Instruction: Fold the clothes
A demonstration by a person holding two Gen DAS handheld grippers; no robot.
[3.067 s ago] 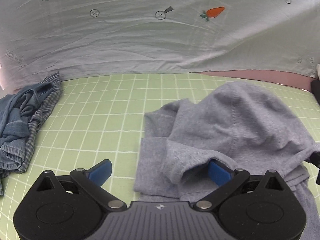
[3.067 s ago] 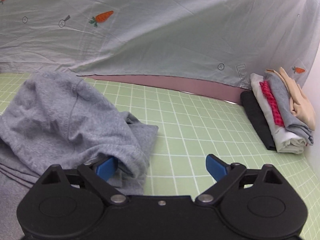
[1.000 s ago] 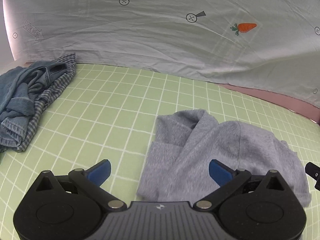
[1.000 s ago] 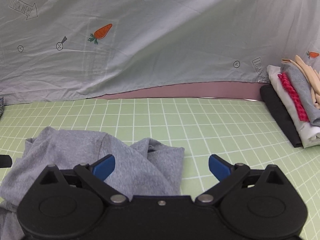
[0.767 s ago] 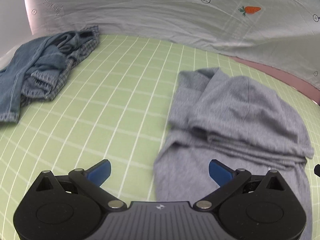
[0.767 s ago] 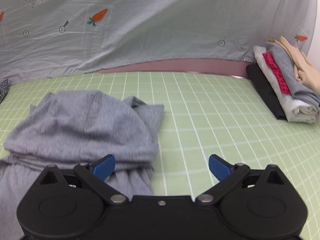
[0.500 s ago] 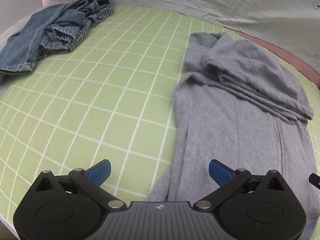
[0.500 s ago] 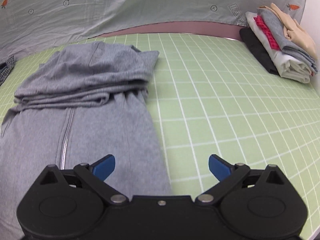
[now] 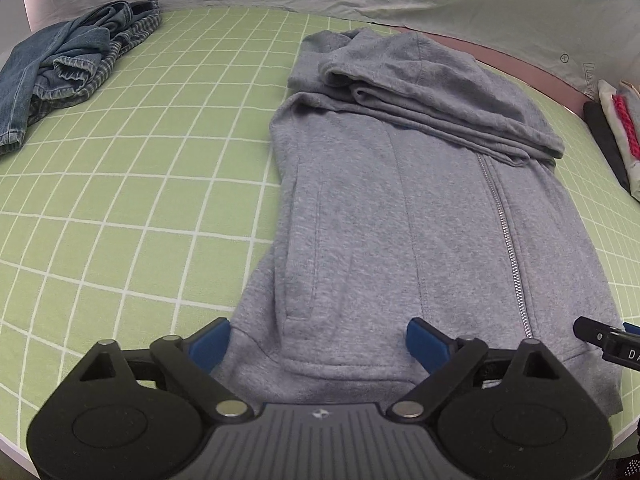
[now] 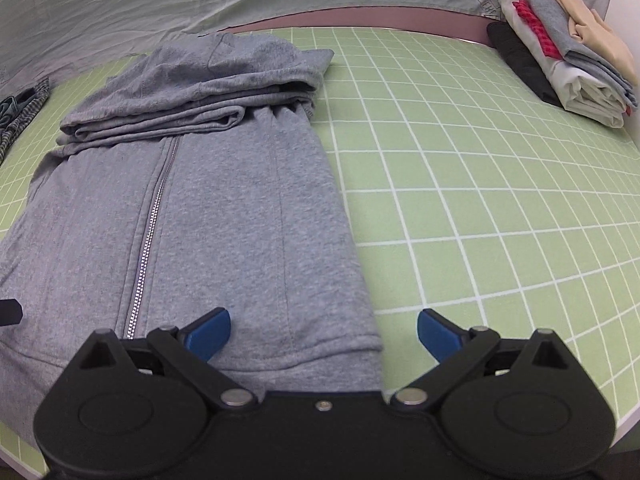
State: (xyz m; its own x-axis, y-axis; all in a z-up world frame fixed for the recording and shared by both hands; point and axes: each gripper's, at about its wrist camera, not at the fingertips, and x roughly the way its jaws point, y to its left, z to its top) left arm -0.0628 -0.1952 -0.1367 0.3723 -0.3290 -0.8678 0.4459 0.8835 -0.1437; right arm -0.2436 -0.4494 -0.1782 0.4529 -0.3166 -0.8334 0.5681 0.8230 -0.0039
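Lying flat on green mat (image 9: 132,184): grey hoodie (image 9: 400,208), both grippers' jaws apart.

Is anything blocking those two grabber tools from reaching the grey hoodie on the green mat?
Nothing visible does. The grey hoodie lies flat with its hem right at both open grippers, left and right. The jeans pile and folded stack sit off to the sides.

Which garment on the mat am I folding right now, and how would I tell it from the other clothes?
On the green grid mat, it is the grey hoodie lying flat in the middle, its hem nearest the grippers. Crumpled jeans sit far left and a folded stack far right. Only the hoodie has a silver zip down its front and its hood folded over on top.
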